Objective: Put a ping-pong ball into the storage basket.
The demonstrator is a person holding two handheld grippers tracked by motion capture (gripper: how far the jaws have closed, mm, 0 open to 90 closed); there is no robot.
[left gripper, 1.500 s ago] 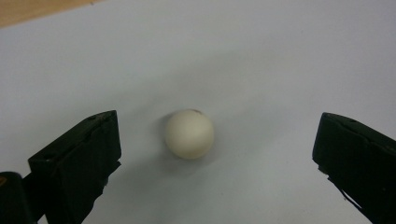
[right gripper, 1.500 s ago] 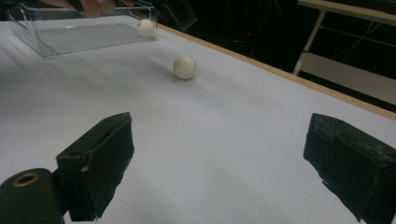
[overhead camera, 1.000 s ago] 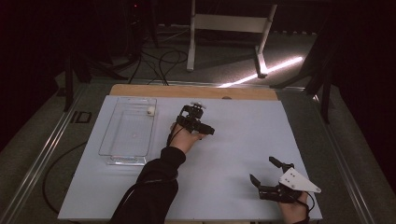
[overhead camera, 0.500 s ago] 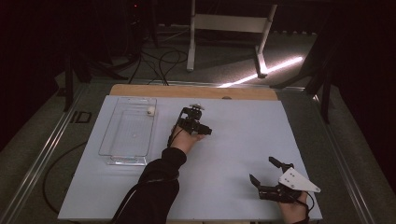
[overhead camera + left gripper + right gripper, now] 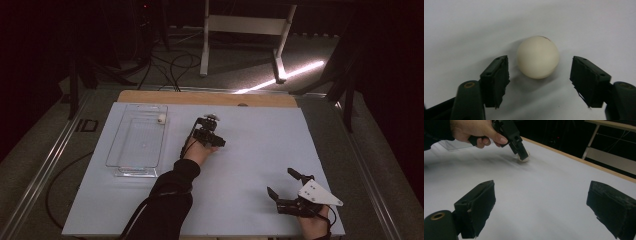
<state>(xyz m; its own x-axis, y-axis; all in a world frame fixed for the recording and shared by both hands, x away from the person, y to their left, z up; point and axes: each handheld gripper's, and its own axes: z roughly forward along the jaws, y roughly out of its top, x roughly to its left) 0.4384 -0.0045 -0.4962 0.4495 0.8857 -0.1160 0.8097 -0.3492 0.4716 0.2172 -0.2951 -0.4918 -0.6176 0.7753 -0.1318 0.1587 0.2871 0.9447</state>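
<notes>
A cream-white ball [image 5: 537,57] lies on the white table sheet [image 5: 260,145], between the spread jaws of my left gripper [image 5: 538,62], and neither pad touches it. In the high view the left gripper [image 5: 210,127] is at the sheet's middle back, tipped down and held in a hand. The right gripper view shows that gripper [image 5: 516,145] from the side, with the ball [image 5: 524,159] partly behind its jaw. My right gripper [image 5: 281,181] rests open near the front right edge, with nothing between its jaws [image 5: 542,186].
A clear plastic tray [image 5: 116,150] stands at the left of the sheet, with a second small white ball [image 5: 161,118] in its far right corner. A wooden strip [image 5: 150,96] runs along the table's back edge. A white frame stand [image 5: 250,25] and cables lie on the floor beyond.
My left gripper has shifted slightly to the right over the ball. The right gripper has stayed still.
</notes>
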